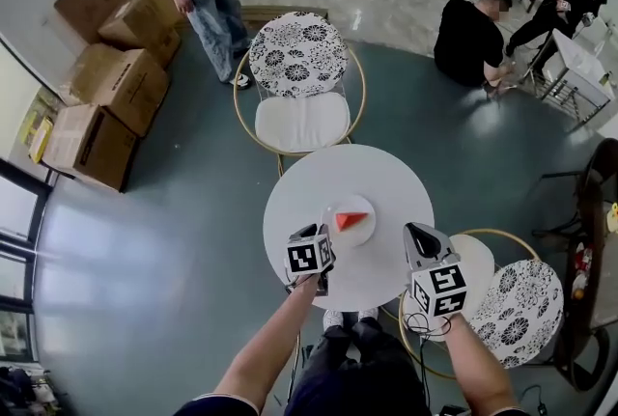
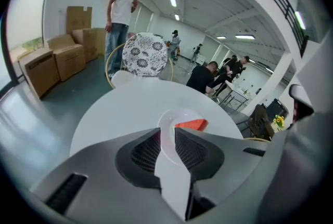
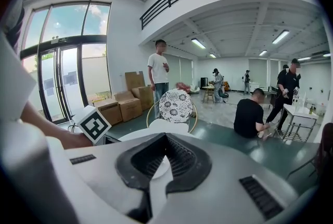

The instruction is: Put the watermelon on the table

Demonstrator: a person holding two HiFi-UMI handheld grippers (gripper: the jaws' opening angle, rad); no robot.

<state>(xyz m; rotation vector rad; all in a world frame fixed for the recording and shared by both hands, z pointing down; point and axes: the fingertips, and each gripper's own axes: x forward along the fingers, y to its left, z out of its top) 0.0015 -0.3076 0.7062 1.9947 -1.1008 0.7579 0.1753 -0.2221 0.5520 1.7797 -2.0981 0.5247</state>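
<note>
Head view: the watermelon (image 1: pixel 351 219) slice is on a white plate (image 1: pixel 362 236), and the plate sits flat around the middle of the round white table (image 1: pixel 319 175). So the job looks basically done to me. The left gripper (image 1: pixel 323 248) is right at the plate's near-left rim. The right gripper (image 1: pixel 420 235) hangs off to the side, near the table's right edge and apart from the plate.

Left gripper view: the jaws sit only a narrow gap apart with the plate's (image 2: pixel 169 118) near rim in that gap, so it looks pinched on the rim. The red slice (image 2: pixel 191 124) is just past the right jaw. This is where I'd worry. If the gripper pulls back before letting go, the plate gets dragged toward the near edge of the table (image 2: pixel 119 108). If it lifts, the rim tips up and the slice could slide off. It's a smooth plate on a smooth top, so I doubt it takes much.

Right gripper view: the right gripper's (image 3: pixel 165 137) jaws are closed together at the tips with nothing between them. It's aimed across the room, not at the plate, so it's no help if the plate skids.
</note>
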